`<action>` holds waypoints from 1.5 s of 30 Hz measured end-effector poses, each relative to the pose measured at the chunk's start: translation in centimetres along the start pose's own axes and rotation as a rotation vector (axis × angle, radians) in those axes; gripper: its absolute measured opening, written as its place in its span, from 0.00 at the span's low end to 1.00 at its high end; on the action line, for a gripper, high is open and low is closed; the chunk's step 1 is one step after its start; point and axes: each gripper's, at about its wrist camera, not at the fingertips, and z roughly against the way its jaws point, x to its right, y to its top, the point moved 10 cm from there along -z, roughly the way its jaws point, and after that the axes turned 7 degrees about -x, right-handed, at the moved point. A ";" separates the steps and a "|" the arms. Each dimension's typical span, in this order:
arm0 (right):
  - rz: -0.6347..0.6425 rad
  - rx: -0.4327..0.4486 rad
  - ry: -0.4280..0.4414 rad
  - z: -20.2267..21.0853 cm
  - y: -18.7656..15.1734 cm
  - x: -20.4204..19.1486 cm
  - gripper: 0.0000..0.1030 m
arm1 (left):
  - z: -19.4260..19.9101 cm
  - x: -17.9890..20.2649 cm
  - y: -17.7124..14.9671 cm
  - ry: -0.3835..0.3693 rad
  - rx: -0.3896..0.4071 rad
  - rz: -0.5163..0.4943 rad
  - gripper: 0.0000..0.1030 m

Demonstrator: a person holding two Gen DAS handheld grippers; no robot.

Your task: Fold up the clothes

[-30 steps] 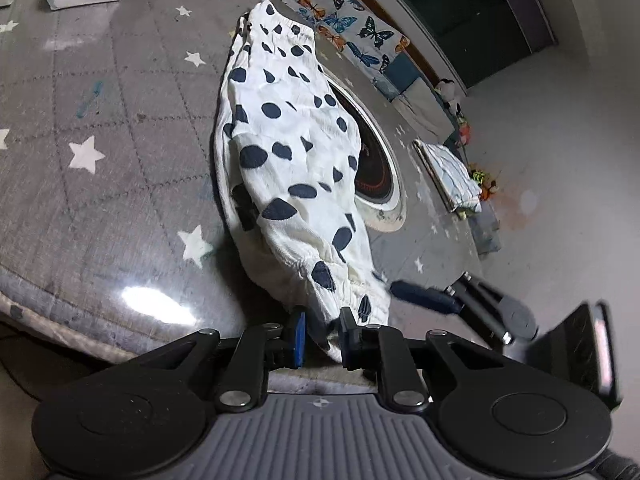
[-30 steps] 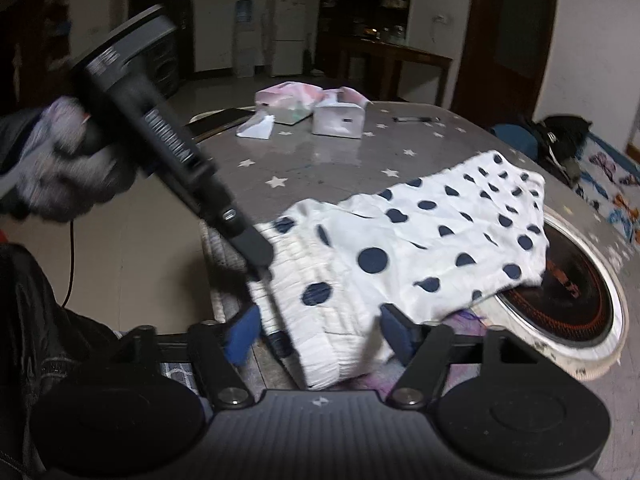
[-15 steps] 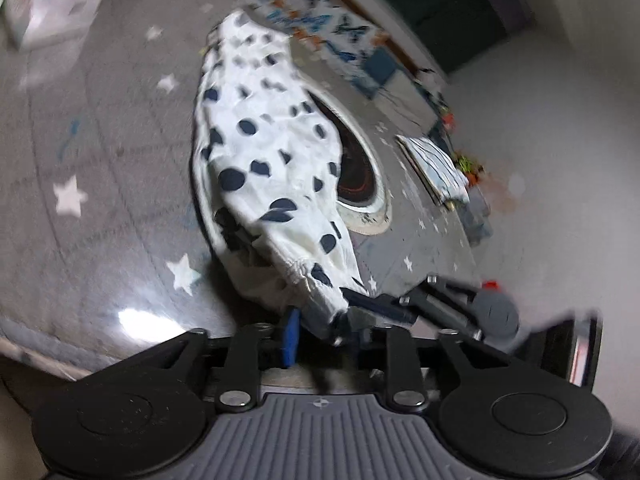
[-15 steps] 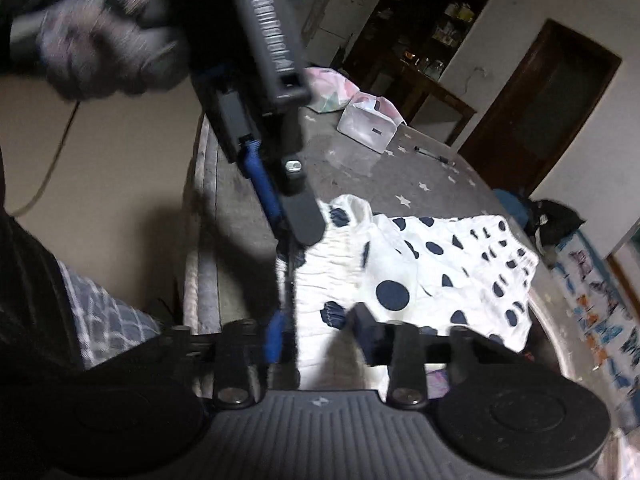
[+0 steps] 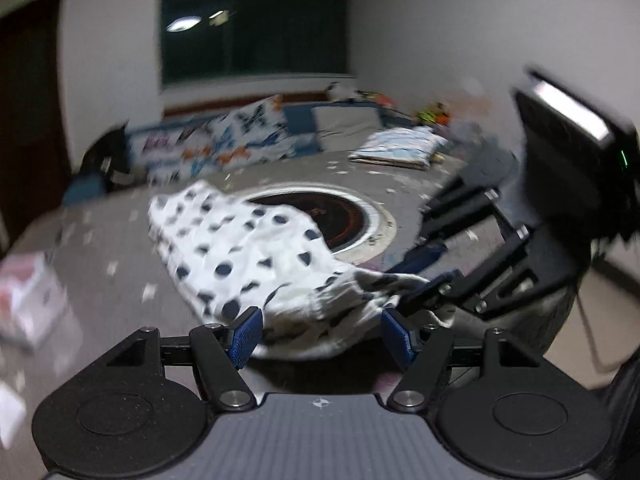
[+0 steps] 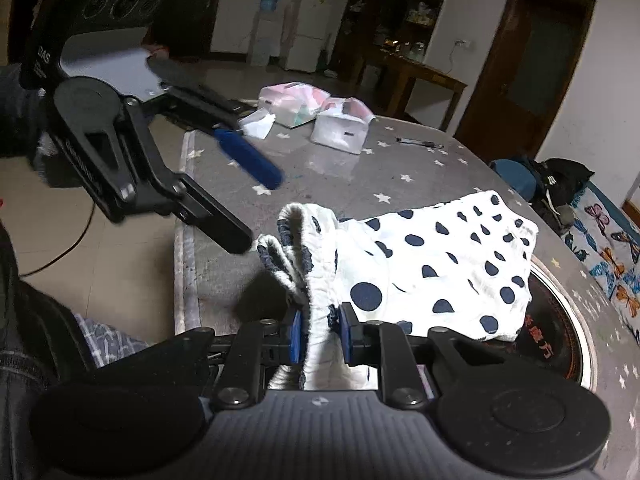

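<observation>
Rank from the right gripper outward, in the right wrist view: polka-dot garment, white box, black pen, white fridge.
1. polka-dot garment: its gathered edge is pinched in the right gripper.
2. white box: mid-table, straight ahead.
3. black pen: slightly beyond the box, to its right; fairly close call.
4. white fridge: against the far wall.

We get dim indoor light, heavy motion blur across the left wrist view, right wrist view sharp, fisheye bending and vignetting at edges.

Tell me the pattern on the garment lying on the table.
White garment with dark navy dots, clearest in the right wrist view.
</observation>
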 end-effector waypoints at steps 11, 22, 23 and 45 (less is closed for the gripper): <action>0.085 -0.029 0.007 -0.2 0.4 -0.3 0.17 | -3.1 2.0 -0.6 0.027 -0.001 -0.326 0.27; 0.045 0.021 -0.057 0.7 -0.1 0.8 0.57 | -2.4 -1.5 0.8 -0.059 0.000 0.002 0.22; 0.046 0.020 -0.061 0.6 -0.3 0.9 0.59 | -2.4 -1.7 0.8 -0.059 0.000 0.016 0.22; -0.097 0.180 -0.014 3.0 0.8 2.4 0.21 | 3.2 -0.8 2.1 -0.152 0.093 0.046 0.22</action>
